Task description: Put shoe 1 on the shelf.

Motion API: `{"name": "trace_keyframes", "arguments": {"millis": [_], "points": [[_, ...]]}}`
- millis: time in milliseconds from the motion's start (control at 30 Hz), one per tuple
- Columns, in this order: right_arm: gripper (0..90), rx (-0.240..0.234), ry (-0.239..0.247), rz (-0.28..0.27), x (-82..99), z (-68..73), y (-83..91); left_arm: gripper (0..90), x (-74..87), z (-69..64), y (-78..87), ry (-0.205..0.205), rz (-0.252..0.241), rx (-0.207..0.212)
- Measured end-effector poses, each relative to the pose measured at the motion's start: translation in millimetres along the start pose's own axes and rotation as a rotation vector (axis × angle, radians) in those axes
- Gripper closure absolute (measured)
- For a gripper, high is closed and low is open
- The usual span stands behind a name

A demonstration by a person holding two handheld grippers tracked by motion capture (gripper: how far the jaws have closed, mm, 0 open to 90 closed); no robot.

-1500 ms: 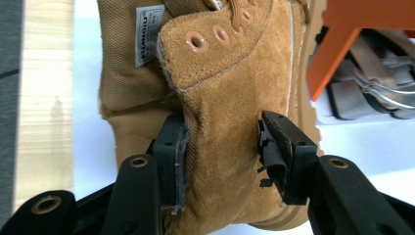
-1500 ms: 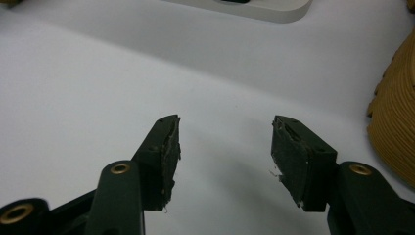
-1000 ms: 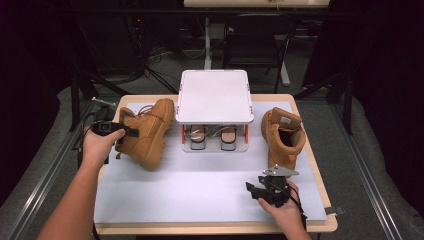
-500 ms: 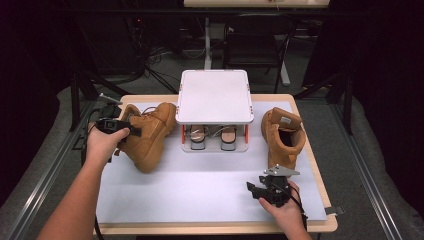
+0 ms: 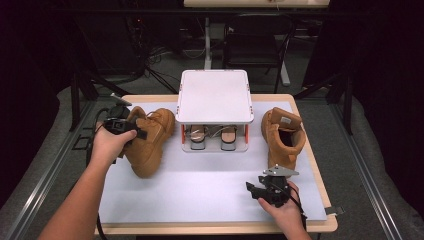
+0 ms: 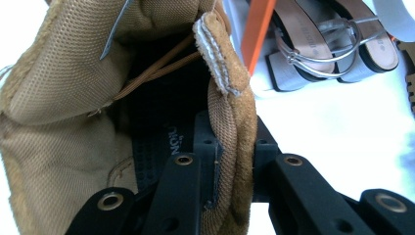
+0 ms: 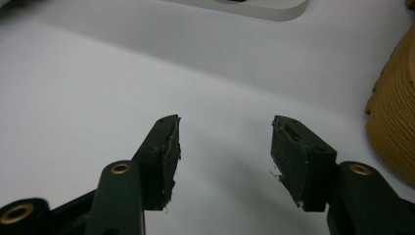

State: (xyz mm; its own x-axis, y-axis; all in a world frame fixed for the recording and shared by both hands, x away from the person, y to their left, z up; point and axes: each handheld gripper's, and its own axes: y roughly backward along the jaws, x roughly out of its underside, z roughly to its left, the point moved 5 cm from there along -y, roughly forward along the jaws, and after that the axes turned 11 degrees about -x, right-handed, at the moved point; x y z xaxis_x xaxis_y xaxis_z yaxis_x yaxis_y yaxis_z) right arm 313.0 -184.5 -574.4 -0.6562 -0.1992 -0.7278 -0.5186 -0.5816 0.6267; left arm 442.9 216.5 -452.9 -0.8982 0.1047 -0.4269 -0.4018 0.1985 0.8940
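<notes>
On the left part of the table, the left gripper [image 5: 131, 131] is closed on the padded collar of a tan suede lace-up boot [image 5: 150, 142]. In the left gripper view the two black jaws stand on both sides of this collar [image 6: 230, 147], one inside the boot and one outside, and the pads press the soft edge between them; the jaws have just been closing on it. The boot is on the white mat [image 5: 200, 185] that covers the wooden table [image 5: 320, 227], left of a small white two-level shoe rack [image 5: 215, 97], and it leans a little with the toe pointing to the near side. Whether its sole touches the mat fully I cannot tell. Under the flat top of the rack there is a pair of brown sandals with silver straps [image 5: 212, 137], and the same sandals appear at the far right in the left gripper view [image 6: 323, 44]. A second tan suede boot [image 5: 284, 135] stands on the right side of the rack, with its opening turned to the near side. The right gripper [image 5: 262, 187] is low over the mat at the near right, just near of this second boot. In the right gripper view its jaws are apart with nothing between them, and the ribbed edge of the second boot [image 7: 394, 127] is at the right.
</notes>
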Motion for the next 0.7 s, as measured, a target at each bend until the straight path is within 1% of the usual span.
{"name": "trace_keyframes", "arguments": {"millis": [33,67,133,200,233,267,367,433,467,500,533,633,667,700], "points": [[44.2,0.000,0.001,-0.001,0.1,-0.1,-0.2,79.5,-1.4,-3.5,-1.4,0.003,0.006,-0.002],[44.2,0.000,0.001,-0.001,0.1,-0.1,-0.2,79.5,-1.4,-3.5,-1.4,0.003,0.006,-0.002],[44.1,-0.003,0.002,0.001,0.1,0.3,0.0,79.4,-5.5,-11.1,-4.8,-0.007,0.039,-0.007],[44.1,-0.004,0.003,0.000,0.0,0.3,0.1,79.4,-7.7,-13.8,-6.2,-0.009,0.063,-0.006],[44.1,-0.004,0.003,-0.001,0.0,0.1,0.1,79.4,-7.7,-13.8,-6.2,-0.009,0.063,-0.006],[44.1,-0.004,0.002,-0.002,-0.1,0.0,0.1,79.4,-9.9,-16.3,-7.5,0.000,0.077,-0.004],[44.0,-0.004,0.000,-0.005,-0.3,0.0,0.0,79.2,-11.6,-20.1,-10.0,0.008,0.106,0.002],[44.0,-0.004,0.002,-0.001,-0.1,0.1,0.0,79.0,-11.6,-23.2,-12.0,0.005,0.124,-0.004],[43.9,-0.005,0.002,-0.001,-0.1,0.4,0.0,79.0,-11.4,-25.3,-13.4,0.000,0.129,-0.013],[43.9,-0.005,0.002,0.001,0.0,0.6,0.0,79.0,-11.4,-25.3,-13.4,0.000,0.129,-0.013],[43.9,-0.005,0.002,0.001,0.0,0.7,-0.1,79.0,-10.4,-30.4,-15.9,-0.020,0.145,-0.030],[43.9,-0.006,0.002,0.000,-0.1,0.6,0.1,79.0,-8.5,-37.9,-20.5,-0.050,0.162,-0.054],[43.9,-0.005,0.004,-0.002,-0.2,0.6,0.3,78.9,-7.9,-39.9,-21.3,-0.060,0.169,-0.058],[43.9,-0.006,0.004,-0.003,-0.3,0.6,0.5,78.9,-7.9,-39.9,-21.3,-0.060,0.169,-0.058]]}}
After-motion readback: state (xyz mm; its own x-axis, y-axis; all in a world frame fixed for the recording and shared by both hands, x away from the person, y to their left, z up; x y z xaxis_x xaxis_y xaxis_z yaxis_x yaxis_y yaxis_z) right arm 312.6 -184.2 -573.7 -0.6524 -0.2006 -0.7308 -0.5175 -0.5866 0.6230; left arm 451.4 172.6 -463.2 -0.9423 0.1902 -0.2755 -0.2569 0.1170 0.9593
